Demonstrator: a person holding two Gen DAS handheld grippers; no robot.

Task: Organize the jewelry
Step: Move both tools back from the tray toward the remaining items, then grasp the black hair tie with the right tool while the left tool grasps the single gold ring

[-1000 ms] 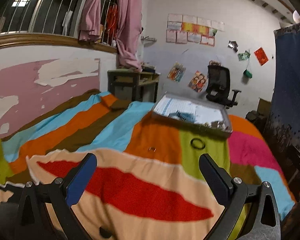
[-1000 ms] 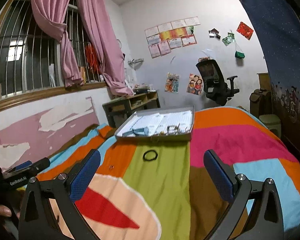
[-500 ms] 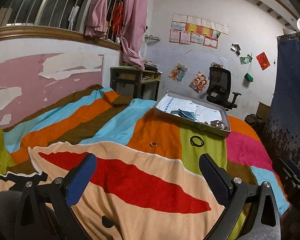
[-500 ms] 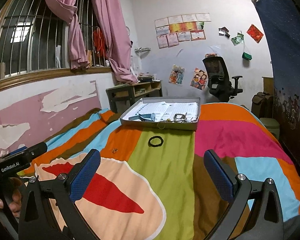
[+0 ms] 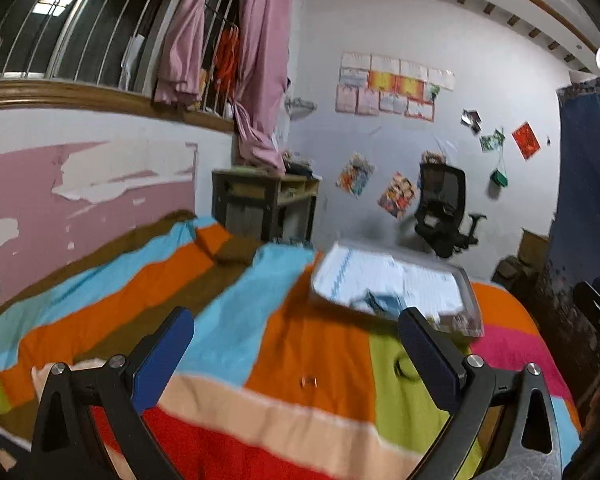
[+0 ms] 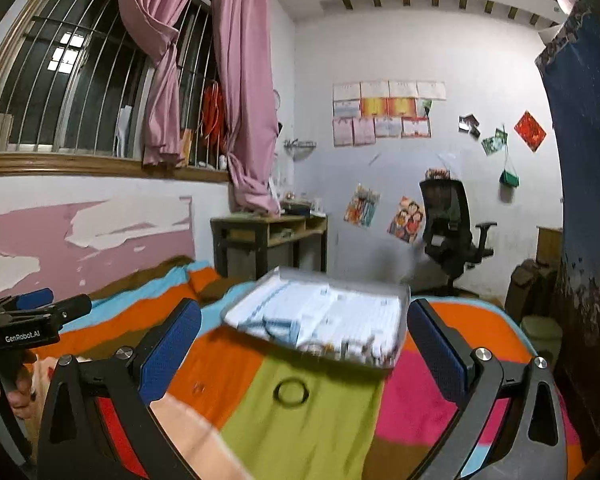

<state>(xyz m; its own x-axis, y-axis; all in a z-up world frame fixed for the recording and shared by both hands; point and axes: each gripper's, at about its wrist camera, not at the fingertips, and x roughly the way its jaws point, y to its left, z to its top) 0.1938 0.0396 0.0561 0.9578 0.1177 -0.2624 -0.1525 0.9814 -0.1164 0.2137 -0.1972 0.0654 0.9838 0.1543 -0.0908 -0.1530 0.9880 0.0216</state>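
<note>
1. Left gripper point(image 5: 296, 356): jaws spread wide, empty, above the striped multicoloured bedspread point(image 5: 228, 320).
2. Right gripper point(image 6: 304, 344): jaws wide, empty.
3. Black ring-shaped band point(image 6: 291, 391) lies on the green stripe, just before the shallow grey paper-lined tray point(image 6: 394, 356); open bedspread surrounds it.

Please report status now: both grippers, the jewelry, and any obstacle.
Left gripper open, empty. Right gripper open, empty. Black ring and small ring loose on bedspread, short of tray. Nothing in the way.
</note>
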